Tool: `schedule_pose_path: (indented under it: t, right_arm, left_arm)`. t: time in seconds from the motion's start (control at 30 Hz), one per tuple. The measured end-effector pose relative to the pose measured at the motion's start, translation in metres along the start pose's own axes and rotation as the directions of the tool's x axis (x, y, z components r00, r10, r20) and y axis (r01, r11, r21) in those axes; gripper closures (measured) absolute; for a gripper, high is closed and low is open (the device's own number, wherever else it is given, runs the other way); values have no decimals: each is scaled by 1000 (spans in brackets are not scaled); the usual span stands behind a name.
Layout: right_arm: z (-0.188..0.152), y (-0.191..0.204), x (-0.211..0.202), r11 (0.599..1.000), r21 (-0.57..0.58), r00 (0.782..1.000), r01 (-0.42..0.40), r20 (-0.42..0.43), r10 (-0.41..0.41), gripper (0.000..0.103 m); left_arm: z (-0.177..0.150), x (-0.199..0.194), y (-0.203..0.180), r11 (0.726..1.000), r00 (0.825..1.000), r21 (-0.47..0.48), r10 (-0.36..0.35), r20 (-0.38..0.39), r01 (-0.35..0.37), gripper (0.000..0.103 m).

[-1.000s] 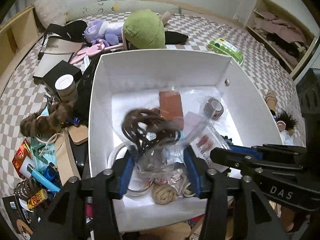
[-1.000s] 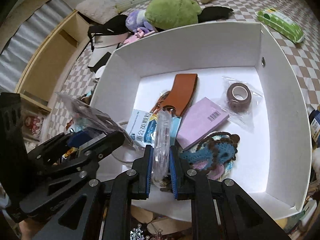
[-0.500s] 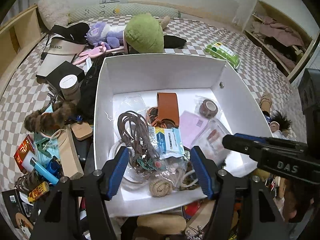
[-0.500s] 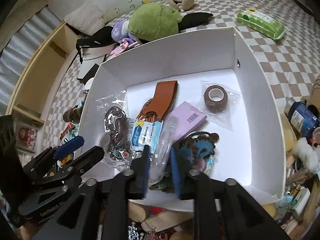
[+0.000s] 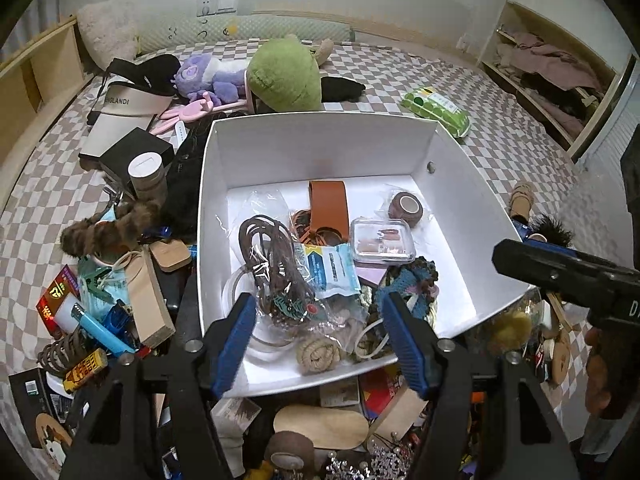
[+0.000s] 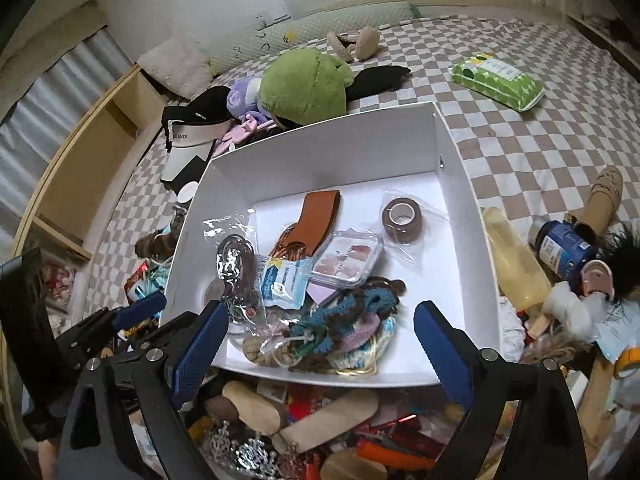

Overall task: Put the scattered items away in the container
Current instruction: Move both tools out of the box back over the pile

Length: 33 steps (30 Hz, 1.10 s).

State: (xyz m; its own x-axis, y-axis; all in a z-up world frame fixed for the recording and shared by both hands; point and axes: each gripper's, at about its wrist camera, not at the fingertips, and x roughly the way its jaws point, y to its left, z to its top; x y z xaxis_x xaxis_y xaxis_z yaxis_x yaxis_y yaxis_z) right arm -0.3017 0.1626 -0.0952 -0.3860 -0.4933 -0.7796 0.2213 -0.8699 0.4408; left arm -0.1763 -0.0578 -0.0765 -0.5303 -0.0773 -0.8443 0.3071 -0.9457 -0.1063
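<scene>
The white sun visor [image 5: 128, 98] has the letters "GLANDI" on its band. The black side of the right gripper shows a "D" in the left view. The other labels are too small to read.

Everything sits on a bed with a brown and white checked cover [image 6: 520, 148]. A long pale pillow [image 5: 240, 30] lies by the white wall. There is a wooden shelf [image 5: 552, 76] with clothes on one side.

The white box [image 5: 320, 148] stands in the middle of the bed. Inside it are a brown leather strap [image 5: 328, 204], a roll of brown tape [image 6: 403, 216] in a clear bag, a clear plastic case [image 5: 382, 242] with pink things in it, a blue and white packet [image 5: 332, 270], a bag of dark cords [image 5: 272, 264], a blue knitted thing [image 6: 352, 320] and a small rope ball [image 5: 318, 354].

Around the box lie many loose things: a green plush toy [image 5: 286, 76], a purple plush toy [image 5: 212, 80], a green pack of wipes [image 6: 496, 76], a blue lighter [image 5: 102, 330], a furry brown tail [image 5: 108, 230] and a blue bottle [image 6: 564, 248].

The left gripper [image 5: 320, 332] hangs over the near edge of the box. Its jaws are opening and hold nothing. The right gripper [image 6: 320, 344] is there too, with its jaws opening wide and nothing between them.
</scene>
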Motion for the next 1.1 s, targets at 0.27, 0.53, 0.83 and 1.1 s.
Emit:
schedule_pose_path:
  t: [0.27, 0.53, 0.83, 1.1]
  right_arm:
    - [-10, -6, -16, 1000, -26, 1000, 11, 11, -11, 9]
    - [-22, -6, -41, 994, -88, 992, 58, 114, -48, 9]
    - [-41, -17, -52, 996, -72, 995, 46, 91, -40, 9]
    - [-65, -20, -56, 985, -171, 1000, 23, 17, -21, 9]
  left_arm:
    - [-9, -22, 6, 999, 999, -32, 6, 52, -4, 2]
    - [-18, -33, 5, 999, 997, -17, 43, 65, -42, 1]
    - [-33, -47, 0, 999, 996, 15, 42, 76, -43, 1]
    - [-55, -45, -10, 998, 1000, 65, 8, 1, -8, 1]
